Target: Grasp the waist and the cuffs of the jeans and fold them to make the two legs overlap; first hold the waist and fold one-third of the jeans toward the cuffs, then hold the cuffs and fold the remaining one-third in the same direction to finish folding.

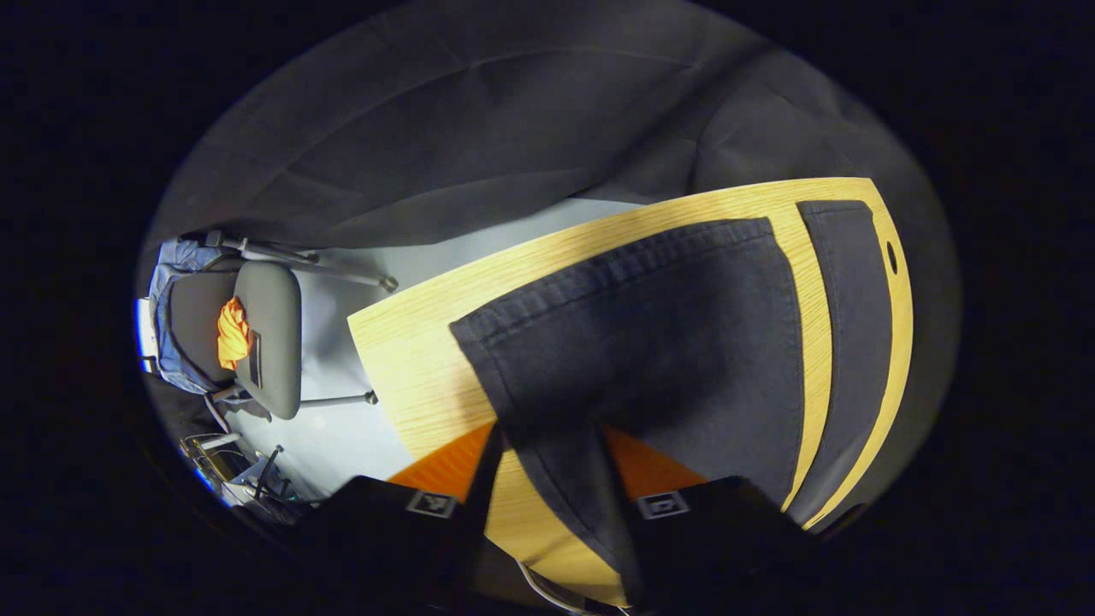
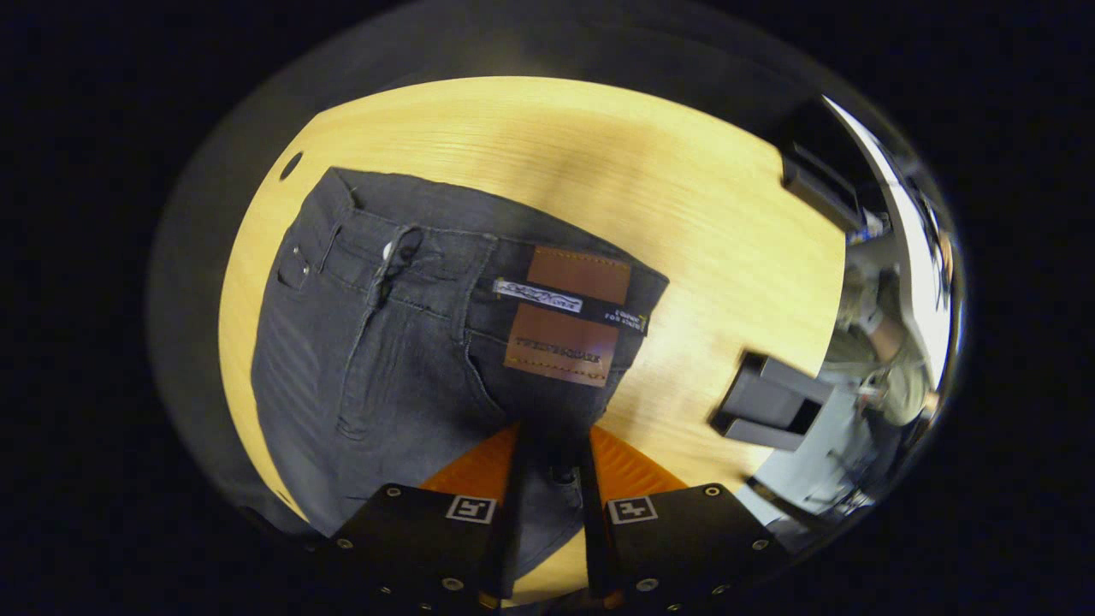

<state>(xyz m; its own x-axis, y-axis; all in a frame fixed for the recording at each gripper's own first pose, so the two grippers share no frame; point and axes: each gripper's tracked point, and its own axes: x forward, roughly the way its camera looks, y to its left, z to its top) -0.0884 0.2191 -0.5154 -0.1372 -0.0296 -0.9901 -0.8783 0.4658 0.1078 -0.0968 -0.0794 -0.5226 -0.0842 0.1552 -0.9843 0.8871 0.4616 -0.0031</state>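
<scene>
Dark jeans (image 2: 385, 359) spread flat on wooden desk (image 2: 684, 214). Left claw (image 1: 556, 488) clenched on cuff end (image 1: 565, 479), fabric pinched between both fingers. Right claw (image 2: 552, 488) clenched on waist edge near leather patch (image 2: 569, 316). Grey chair (image 1: 257, 342) stands on floor beyond desk.
</scene>
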